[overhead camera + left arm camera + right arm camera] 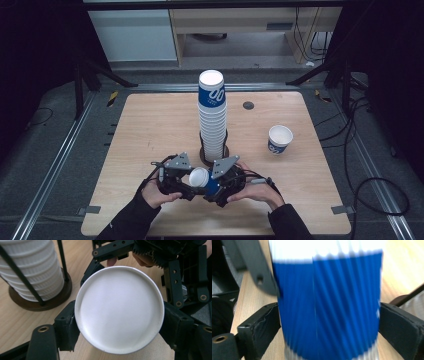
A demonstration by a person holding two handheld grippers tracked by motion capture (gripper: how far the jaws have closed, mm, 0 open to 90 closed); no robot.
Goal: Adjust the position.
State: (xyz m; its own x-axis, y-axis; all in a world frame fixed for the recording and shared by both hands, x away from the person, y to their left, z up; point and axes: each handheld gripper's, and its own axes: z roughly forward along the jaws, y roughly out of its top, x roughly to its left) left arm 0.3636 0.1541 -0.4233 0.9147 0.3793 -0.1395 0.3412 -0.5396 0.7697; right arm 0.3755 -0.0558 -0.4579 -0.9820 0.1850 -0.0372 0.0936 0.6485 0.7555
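Though it lies sideways — paper cup [205,180] pinched in left jaws; right jaws wide around it

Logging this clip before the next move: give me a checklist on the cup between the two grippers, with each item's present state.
1. Left gripper pads sit against both sides of the cup's white round end: ok.
2. Right gripper jaws flank the cup's blue wall; whether its pads press: cannot tell.
3. Cup looks undented where it shows: ok.
4. Stack of cups stands upright in its holder, apart from both grippers: ok.
5. Spare cup stands upright on the table, well off to the right: ok.
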